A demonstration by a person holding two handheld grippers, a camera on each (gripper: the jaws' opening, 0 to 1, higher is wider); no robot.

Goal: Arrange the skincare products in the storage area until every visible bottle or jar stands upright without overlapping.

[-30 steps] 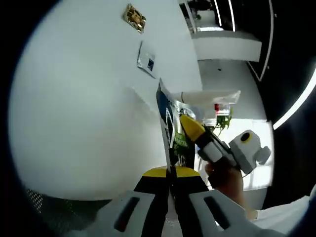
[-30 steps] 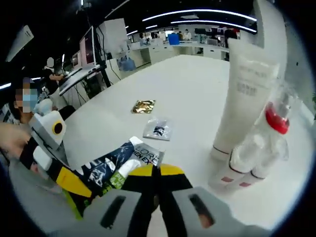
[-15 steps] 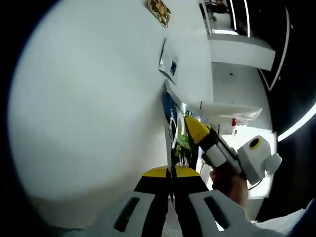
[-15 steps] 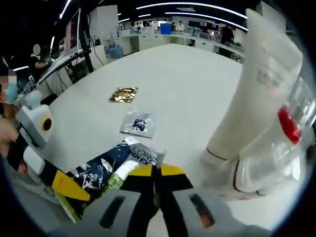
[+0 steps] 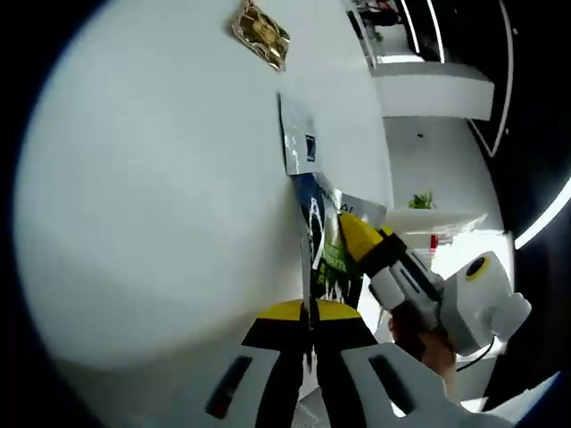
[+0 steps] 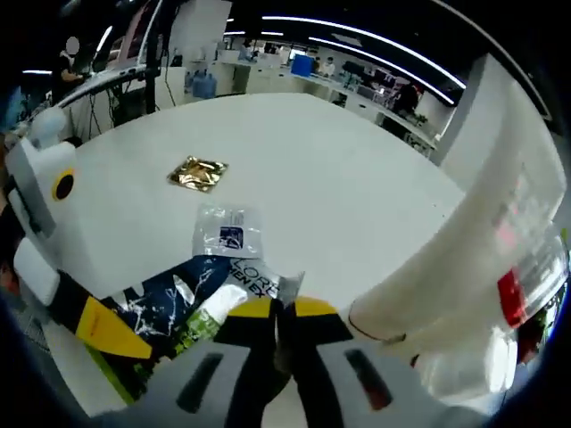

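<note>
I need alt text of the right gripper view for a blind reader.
The right hand-held gripper is shut on a dark printed sachet, which the left hand-held gripper also pinches. Behind lie a clear sachet and gold sachet; a white tube stands right.

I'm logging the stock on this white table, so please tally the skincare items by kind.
Flat sachets: 3 (gold sachet, silver sachet, dark blue and green sachet)
Tall white tube: 1
Clear bottle with a red band: 1
Total: 5
</note>
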